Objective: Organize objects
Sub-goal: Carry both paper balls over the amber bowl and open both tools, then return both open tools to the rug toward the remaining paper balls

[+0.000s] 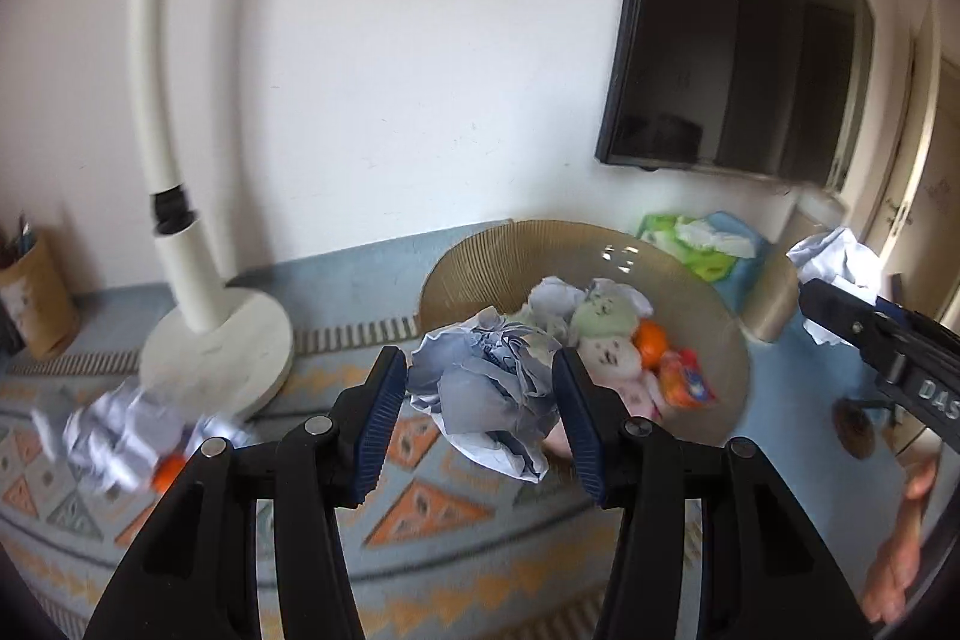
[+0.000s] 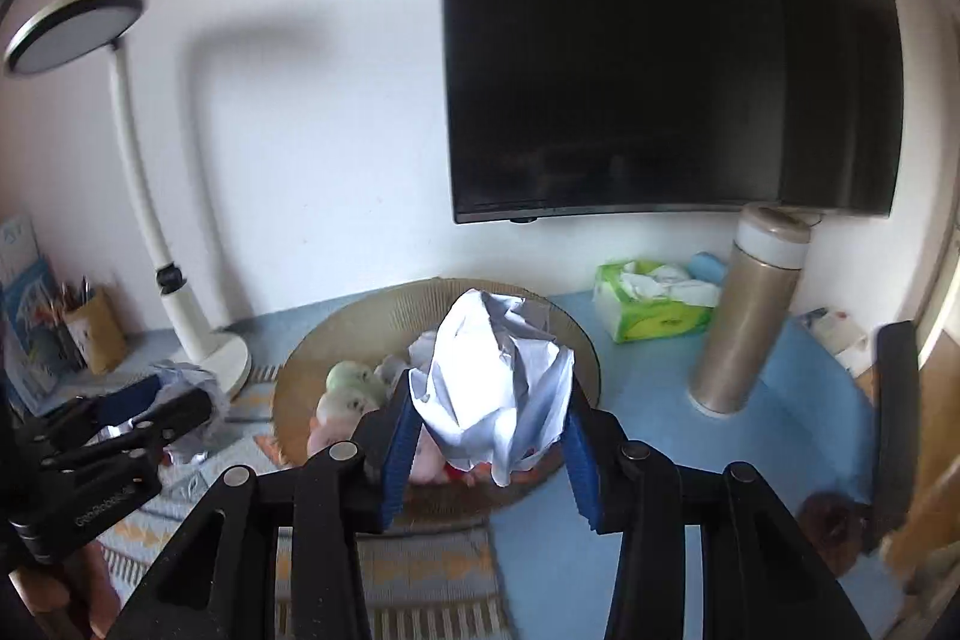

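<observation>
Crumpled paper ball (image 1: 486,388) clamped between the blue pads of the left gripper (image 1: 478,421), lifted clear of the patterned cloth (image 1: 432,508) below. Second crumpled paper wad (image 2: 498,388) pinched between the pads of the right gripper (image 2: 489,454), jaws closed onto it, paper bulging up above the fingertips. Just beyond both sets of jaws, a tan ribbed basket (image 1: 474,256) with soft toys (image 1: 606,340), an orange (image 1: 651,340) and a snack packet (image 1: 687,379) inside. Left of the left jaws, more loose paper (image 1: 120,436) on the cloth, blurred, near a white lamp base (image 1: 222,346). Right of the right jaws, a tall flask (image 2: 750,316) upright on the blue surface, with a green tissue box (image 2: 654,304) behind.
</observation>
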The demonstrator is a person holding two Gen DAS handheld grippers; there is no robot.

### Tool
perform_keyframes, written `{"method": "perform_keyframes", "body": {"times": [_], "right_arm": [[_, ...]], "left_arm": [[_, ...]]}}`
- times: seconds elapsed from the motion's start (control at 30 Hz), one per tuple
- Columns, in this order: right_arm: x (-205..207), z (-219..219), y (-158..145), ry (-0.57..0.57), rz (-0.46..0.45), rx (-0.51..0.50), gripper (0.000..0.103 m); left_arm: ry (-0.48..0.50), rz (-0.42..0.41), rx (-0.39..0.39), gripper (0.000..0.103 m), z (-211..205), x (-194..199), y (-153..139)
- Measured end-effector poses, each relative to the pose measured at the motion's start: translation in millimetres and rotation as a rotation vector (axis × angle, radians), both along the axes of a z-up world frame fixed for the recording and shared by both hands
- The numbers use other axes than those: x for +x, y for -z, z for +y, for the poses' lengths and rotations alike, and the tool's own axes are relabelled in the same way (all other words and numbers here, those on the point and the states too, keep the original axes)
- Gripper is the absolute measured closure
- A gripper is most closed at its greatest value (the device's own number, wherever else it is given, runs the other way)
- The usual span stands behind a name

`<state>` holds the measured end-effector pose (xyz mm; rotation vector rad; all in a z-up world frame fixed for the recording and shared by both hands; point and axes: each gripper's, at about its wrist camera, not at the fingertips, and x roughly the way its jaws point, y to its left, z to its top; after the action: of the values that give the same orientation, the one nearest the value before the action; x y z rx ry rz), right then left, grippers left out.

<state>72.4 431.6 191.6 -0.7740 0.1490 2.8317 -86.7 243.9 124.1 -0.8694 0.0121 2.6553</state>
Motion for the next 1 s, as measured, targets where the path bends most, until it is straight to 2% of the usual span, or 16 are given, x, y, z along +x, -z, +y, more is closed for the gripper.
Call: {"method": "perform_keyframes", "body": {"times": [0.07,0.17,0.27,0.33,0.37,0.4,0.47,0.53,0.57,0.77,0.87,1.0], "right_arm": [[-22,14,4,-0.005,-0.021,-0.058,0.060],[-54,25,11,-0.004,-0.059,-0.089,0.060],[-84,33,20,-0.012,-0.086,-0.117,0.060],[-99,35,25,-0.018,-0.100,-0.123,0.056],[-105,36,28,-0.019,-0.116,-0.123,0.056],[-109,38,30,-0.020,-0.125,-0.121,0.055],[-111,38,32,-0.010,-0.129,-0.104,0.051],[-109,35,35,0.007,-0.130,-0.091,0.036],[-107,36,36,0.011,-0.126,-0.090,0.034],[-100,34,28,0.052,-0.146,-0.010,0.034],[-83,31,18,0.020,-0.140,-0.056,0.034],[-56,1,8,-0.027,-0.132,-0.027,0.033]], "left_arm": [[0.013,-0.012,0.000,0.055,12,-14,3],[0.024,-0.025,-0.008,0.055,28,-35,8],[0.014,-0.039,-0.010,0.048,37,-54,12],[0.017,-0.058,0.019,0.033,38,-65,14],[0.023,-0.064,0.034,0.017,37,-68,15],[0.019,-0.059,0.049,0.010,34,-68,16],[0.003,-0.042,0.063,0.009,27,-65,15],[-0.017,-0.053,0.062,0.007,17,-62,16],[-0.025,-0.058,0.063,0.006,12,-60,16],[-0.059,-0.066,0.075,0.006,-24,-36,8],[-0.087,-0.044,0.095,0.006,-54,-13,0],[-0.176,-0.020,0.100,0.003,-109,28,-9]]}}
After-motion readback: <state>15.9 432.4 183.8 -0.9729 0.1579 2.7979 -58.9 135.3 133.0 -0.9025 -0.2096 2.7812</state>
